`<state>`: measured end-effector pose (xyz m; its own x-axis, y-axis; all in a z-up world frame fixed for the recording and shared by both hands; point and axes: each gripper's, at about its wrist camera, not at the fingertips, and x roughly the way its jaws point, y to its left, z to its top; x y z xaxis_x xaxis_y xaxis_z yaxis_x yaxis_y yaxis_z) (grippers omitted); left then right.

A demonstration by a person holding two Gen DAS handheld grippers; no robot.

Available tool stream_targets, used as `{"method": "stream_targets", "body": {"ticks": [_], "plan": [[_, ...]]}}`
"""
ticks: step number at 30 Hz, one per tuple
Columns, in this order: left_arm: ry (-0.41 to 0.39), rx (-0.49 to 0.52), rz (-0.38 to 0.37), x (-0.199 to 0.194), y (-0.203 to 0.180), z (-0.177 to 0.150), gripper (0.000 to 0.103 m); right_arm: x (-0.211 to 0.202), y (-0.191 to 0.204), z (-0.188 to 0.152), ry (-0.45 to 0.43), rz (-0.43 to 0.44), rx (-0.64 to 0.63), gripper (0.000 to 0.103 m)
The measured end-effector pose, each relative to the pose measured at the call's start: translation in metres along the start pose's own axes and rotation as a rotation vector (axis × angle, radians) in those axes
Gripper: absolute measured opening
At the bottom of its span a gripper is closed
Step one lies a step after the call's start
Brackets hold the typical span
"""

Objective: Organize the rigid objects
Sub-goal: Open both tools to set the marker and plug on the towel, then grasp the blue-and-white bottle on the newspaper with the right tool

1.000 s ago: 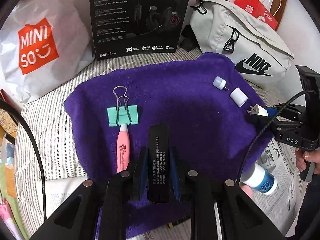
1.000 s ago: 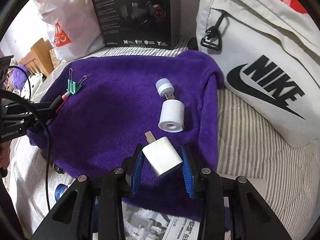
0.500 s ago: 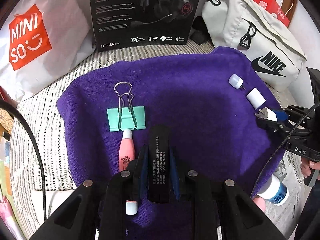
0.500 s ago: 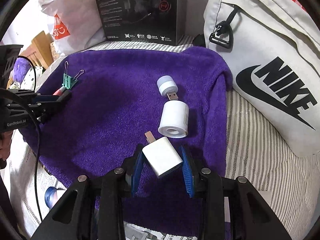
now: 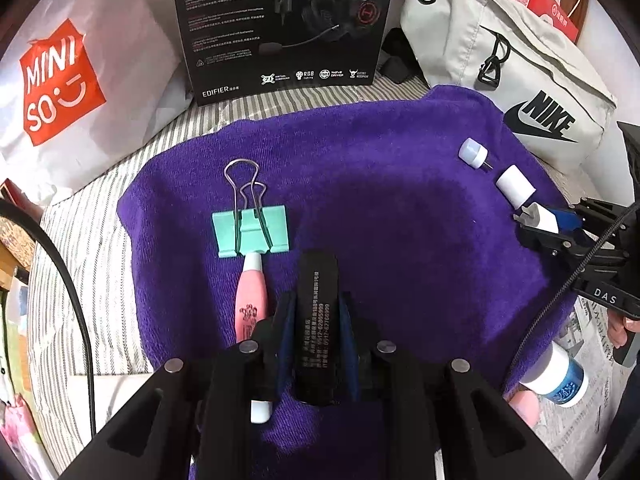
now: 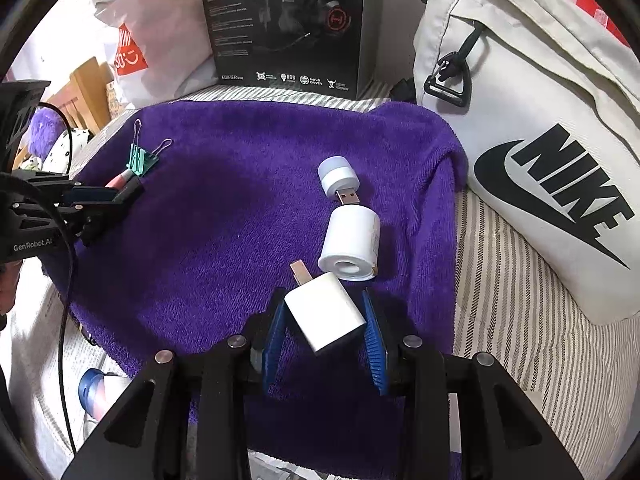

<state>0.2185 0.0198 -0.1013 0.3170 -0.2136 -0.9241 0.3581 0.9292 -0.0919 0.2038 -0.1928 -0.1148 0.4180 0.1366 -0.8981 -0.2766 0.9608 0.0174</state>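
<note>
My left gripper (image 5: 316, 312) is shut on a flat black bar with white print (image 5: 317, 320), low over the purple towel (image 5: 380, 208). Just left of it lie a pink pen (image 5: 250, 300) and a mint binder clip (image 5: 251, 230). My right gripper (image 6: 325, 312) is shut on a white charger plug (image 6: 325, 312) over the towel's right part; it also shows in the left wrist view (image 5: 540, 220). Beyond the plug lie a white cylinder (image 6: 352, 244) and a small USB lamp (image 6: 338, 178).
A black headset box (image 5: 280, 24), a white Miniso bag (image 5: 60, 80) and a grey Nike bag (image 5: 512, 64) stand behind the towel on the striped bedding (image 6: 512, 300). A blue-labelled bottle (image 5: 560, 372) lies on newspaper at the right.
Both grippers moved forward over the towel with their objects still held. The plug is now close to the white cylinder, and the black bar is beside the pink pen.
</note>
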Motion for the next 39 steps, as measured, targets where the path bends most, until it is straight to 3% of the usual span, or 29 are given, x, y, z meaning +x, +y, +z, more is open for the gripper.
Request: {"method": "stream_targets", "body": {"ticks": [3,10,18,23,28,33,37,39], "plan": [[0.005,-0.017,-0.010,-0.003,0.001,-0.005,0.028,-0.002,0.002,-0.002,0.004,0.020,-0.015,0.046],[0.021,-0.022,0.033,-0.014,-0.001,-0.016,0.034,-0.031,-0.003,-0.008,-0.004,0.001,0.062,0.048],[-0.065,-0.080,0.018,-0.067,0.001,-0.046,0.039,-0.096,0.030,-0.044,-0.050,0.107,0.003,0.055],[-0.079,-0.094,0.024,-0.083,-0.005,-0.070,0.039,-0.090,0.057,-0.060,-0.011,0.142,-0.054,0.055],[-0.043,-0.118,0.051,-0.083,-0.005,-0.097,0.039,-0.068,0.070,-0.068,0.032,0.119,-0.089,0.054],[-0.021,-0.138,0.027,-0.077,-0.006,-0.111,0.039,-0.048,0.072,-0.069,0.059,0.134,-0.087,0.051],[-0.016,-0.129,-0.005,-0.073,-0.013,-0.112,0.039,-0.043,0.073,-0.072,0.049,0.184,-0.070,0.037],[-0.020,-0.114,-0.028,-0.072,-0.020,-0.111,0.039,-0.048,0.073,-0.076,0.040,0.143,-0.081,0.037]]}}
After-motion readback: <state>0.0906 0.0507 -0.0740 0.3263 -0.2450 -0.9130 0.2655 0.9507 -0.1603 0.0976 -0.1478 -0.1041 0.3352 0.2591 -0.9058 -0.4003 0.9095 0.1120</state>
